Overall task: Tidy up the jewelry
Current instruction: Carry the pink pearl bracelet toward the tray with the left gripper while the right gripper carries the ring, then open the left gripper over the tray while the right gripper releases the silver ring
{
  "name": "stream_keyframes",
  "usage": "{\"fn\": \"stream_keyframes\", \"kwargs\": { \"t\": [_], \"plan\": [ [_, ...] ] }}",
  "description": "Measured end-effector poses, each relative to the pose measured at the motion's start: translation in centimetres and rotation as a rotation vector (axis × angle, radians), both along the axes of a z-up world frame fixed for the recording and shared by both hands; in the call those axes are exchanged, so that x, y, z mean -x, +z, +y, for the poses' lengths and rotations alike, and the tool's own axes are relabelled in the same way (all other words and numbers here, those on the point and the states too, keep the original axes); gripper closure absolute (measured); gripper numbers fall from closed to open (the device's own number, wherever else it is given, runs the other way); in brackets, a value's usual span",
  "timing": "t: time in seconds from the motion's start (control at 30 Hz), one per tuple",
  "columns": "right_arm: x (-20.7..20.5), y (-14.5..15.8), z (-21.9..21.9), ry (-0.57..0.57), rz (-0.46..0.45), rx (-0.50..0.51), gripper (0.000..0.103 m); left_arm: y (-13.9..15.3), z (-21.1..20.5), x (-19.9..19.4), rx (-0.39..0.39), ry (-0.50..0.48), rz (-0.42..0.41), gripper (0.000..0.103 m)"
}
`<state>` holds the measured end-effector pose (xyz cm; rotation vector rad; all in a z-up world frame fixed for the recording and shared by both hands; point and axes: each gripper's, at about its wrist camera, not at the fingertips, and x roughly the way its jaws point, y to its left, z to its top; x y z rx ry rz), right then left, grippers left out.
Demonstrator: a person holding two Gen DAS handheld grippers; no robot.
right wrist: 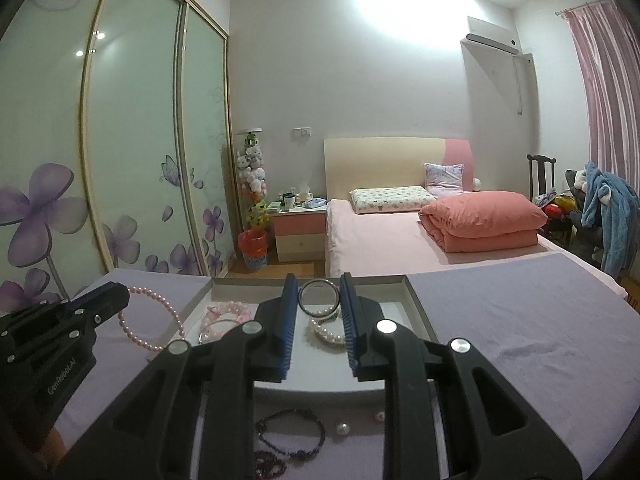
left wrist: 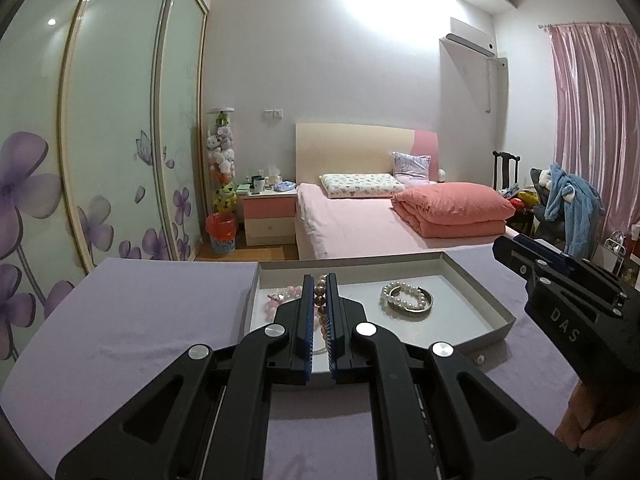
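Note:
A shallow grey tray [left wrist: 478,286] sits on a lilac-covered table. In the left wrist view my left gripper [left wrist: 320,282] is shut on a pink pearl necklace [left wrist: 320,298], held over the tray's left part. The necklace hangs from that gripper in the right wrist view [right wrist: 168,312]. A white pearl bracelet [left wrist: 402,296] with a metal bangle [left wrist: 424,306] and pink bead jewelry [left wrist: 286,294] lie in the tray. My right gripper [right wrist: 319,292] is open above the tray, over the bangle [right wrist: 316,298] and pearl bracelet [right wrist: 326,334].
Dark purple bead bracelets [right wrist: 290,434] and a loose pearl [right wrist: 342,428] lie on the cloth before the tray. A bed [left wrist: 360,220], a nightstand [left wrist: 268,216] and a sliding wardrobe [left wrist: 100,140] stand beyond the table.

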<state>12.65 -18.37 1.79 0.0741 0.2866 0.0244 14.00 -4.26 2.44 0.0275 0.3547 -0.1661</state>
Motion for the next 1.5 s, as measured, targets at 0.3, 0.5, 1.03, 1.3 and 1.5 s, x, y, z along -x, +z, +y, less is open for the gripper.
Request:
{"fn": "stream_keyframes", "kwargs": {
  "t": [0.3,0.5,1.03,1.3,1.5],
  "plan": [
    [-2.9,-0.8,-0.7,-0.016,0.013,-0.021,0.081,-0.4,-0.3,-2.5,0.013,-0.006,0.009,0.097],
    [-5.7,-1.6,-1.2,-0.011,0.064,-0.04,0.081,-1.3,-0.6,-4.4,0.021,-0.015,0.036,0.097],
    [-11.8,-5.4,-1.1,0.014,0.23,-0.083,0.081,-3.5,-1.2,-7.8,0.034,-0.046,0.113,0.097],
    [-12.3,-5.6,-1.6,0.029,0.251,-0.102,0.063,-3.7,-1.2,-8.8,0.049,-0.043,0.142,0.096],
    [-11.7,-5.4,-2.8,0.007,0.249,-0.136,0.064,-3.4,0.1,-8.8,0.087,-0.019,0.156,0.096]
  ]
}}
